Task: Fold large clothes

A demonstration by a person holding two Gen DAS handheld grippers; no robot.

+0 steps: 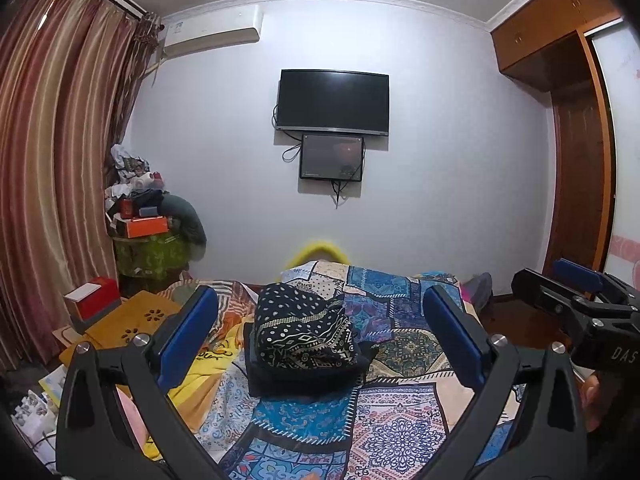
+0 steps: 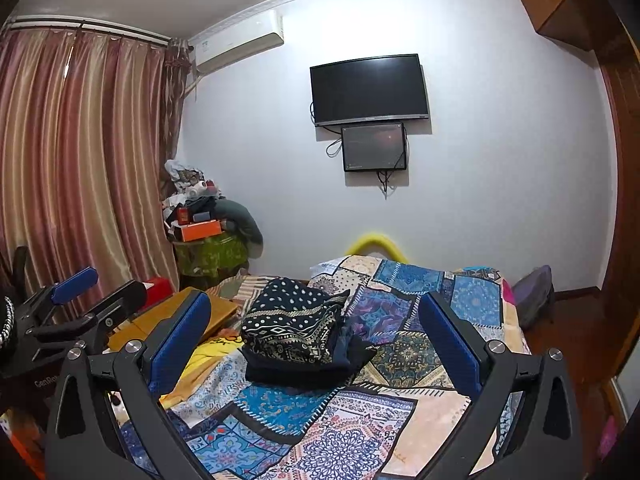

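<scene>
— On the bed?
— A patchwork bedspread, blue, purple and cream. Near its middle, toward the left edge, a folded stack of clothes: black fabric with white dots and a cream diamond band on top, plain dark layers beneath, lying flat and square.

— And the left claw?
— Spread wide, blue pads far apart, nothing between them. Raised above the near end of the bed, framing the stack without touching it.

— The right claw?
— Also spread wide, empty, blue pads well clear of the fabric. Level with the other one and just beside it; visible at the right edge of the left view, jaws parted there too.

— Anything else on the bed?
— A yellow cloth bunched along the left edge, just beside the stack. A yellow curved thing at the far end, blurred, cannot tell what.

— Around the bed?
— A low wooden table by the far left corner with a red and white box on it. Behind that, a heap of boxes and clothes in the room's corner, next to striped curtains. On the far wall, a dark television with a smaller screen under it, cables hanging. An air conditioner high on the left, wooden cupboards on the right.
</scene>
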